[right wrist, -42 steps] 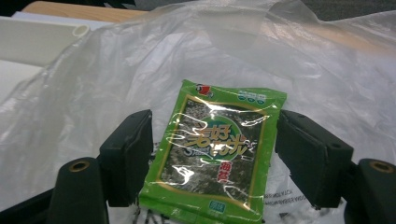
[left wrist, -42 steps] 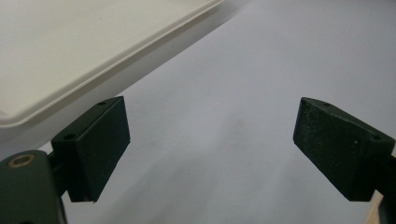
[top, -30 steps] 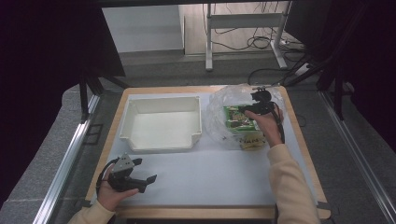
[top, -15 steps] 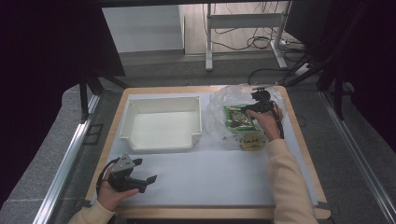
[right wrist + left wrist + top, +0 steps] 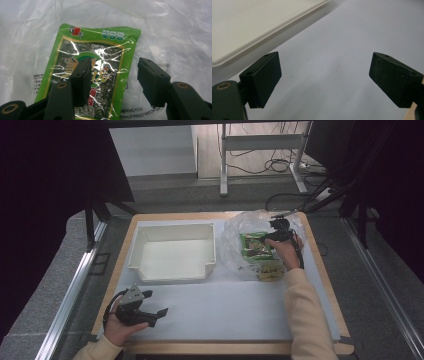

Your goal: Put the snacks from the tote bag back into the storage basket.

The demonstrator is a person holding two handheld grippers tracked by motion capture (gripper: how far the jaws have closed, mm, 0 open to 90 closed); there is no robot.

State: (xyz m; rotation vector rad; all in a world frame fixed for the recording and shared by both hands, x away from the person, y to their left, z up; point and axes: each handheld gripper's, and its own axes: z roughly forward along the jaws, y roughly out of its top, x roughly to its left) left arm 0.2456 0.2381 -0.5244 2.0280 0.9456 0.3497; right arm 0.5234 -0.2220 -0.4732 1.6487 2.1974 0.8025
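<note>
A green seaweed snack packet lies flat on a clear plastic bag at the far right of the table. My right gripper hangs just over it. In the right gripper view the packet has its right edge between the jaws, one jaw above its print and the other above the bag. The jaws of my right gripper have just been closing and stand open, with no pad pressing on the packet. My left gripper rests open at the near left, with nothing between the jaws.
A white tray stands at the back left, and its corner shows near my left gripper. A yellowish packet lies on the bag nearer the person. A white mat covers the wooden table.
The right hand has sunk a little and come in over the green packet. The left hand and its gripper have stayed put.
</note>
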